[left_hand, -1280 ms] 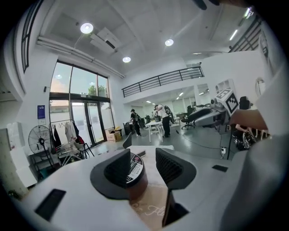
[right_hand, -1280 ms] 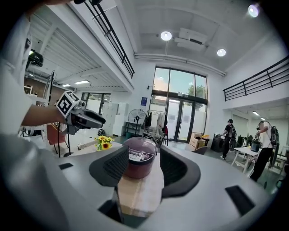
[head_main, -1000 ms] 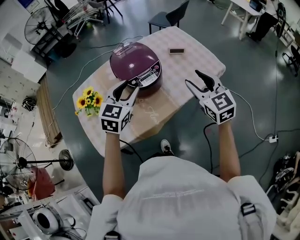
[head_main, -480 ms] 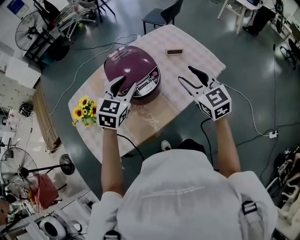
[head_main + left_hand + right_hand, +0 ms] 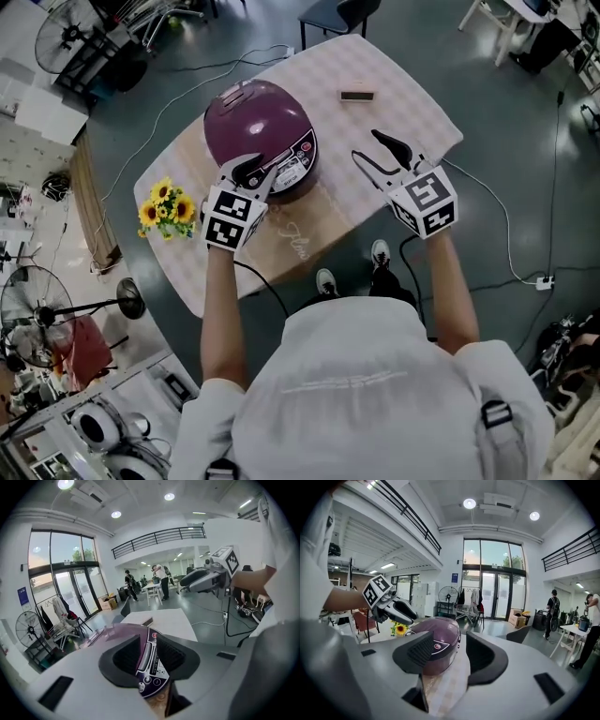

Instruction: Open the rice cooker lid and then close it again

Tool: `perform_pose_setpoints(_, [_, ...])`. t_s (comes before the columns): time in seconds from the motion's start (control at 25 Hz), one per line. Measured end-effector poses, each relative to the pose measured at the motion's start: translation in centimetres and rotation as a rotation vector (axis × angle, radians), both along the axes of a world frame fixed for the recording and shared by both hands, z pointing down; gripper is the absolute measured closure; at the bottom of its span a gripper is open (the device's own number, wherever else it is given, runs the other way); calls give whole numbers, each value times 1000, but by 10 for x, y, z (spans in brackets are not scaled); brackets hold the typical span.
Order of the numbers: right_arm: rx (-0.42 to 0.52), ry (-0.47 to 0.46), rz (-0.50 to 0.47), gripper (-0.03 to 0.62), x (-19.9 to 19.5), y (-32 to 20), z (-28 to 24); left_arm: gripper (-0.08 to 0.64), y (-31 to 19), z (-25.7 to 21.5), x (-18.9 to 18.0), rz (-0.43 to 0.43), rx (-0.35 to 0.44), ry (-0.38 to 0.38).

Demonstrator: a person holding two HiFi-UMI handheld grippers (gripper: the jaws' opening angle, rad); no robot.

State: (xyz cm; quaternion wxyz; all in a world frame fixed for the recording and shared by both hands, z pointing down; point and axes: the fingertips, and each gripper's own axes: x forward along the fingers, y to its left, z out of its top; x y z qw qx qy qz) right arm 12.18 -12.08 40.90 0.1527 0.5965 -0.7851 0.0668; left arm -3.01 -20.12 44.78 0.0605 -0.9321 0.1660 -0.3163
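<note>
A purple rice cooker [image 5: 267,131] stands on the pale checked surface [image 5: 412,108], toward its left half as the head view shows it, with its domed lid [image 5: 239,112] down and shut. The control panel [image 5: 295,167] on the cooker's front faces the person.

The left gripper [image 5: 251,171] is at the front edge of the cooker, just over the panel side of the lid. Its 2 fingers [image 5: 123,656] have just been closing and now stand narrow, with a slim gap left between the pads. The left gripper view looks through that gap onto the panel's buttons and display; the pads do not press on anything, and whether the tips touch the cooker cannot be told.

The right gripper [image 5: 367,148] hovers over the bare surface just right of the cooker, apart from it. Its fingers [image 5: 419,651] are spread wide with nothing between them, and the purple cooker shows beyond the gap in the right gripper view.

A bunch of sunflowers [image 5: 164,204] sits at the surface's left edge, near the cooker. A small dark block [image 5: 356,96] lies at the far side, well apart from both grippers. A cable [image 5: 502,234] trails across the grey floor [image 5: 525,141] on the right
</note>
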Motion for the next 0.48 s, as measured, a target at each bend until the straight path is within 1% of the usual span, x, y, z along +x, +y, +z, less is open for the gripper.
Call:
perform_pose_setpoints(0.24, [-30,-28,-77,359,12,-19,17,454,-7,25,11,-31,-13,-105])
perform_pose_setpoints(0.4, [-58,-45,-123,359,16,-29,31,454,-9,40,12,-32,7,-211])
perform_pose_setpoints(0.48, [-73,-58,-142,359,18,-34,38,454,-8,47,12,-27,1,-248])
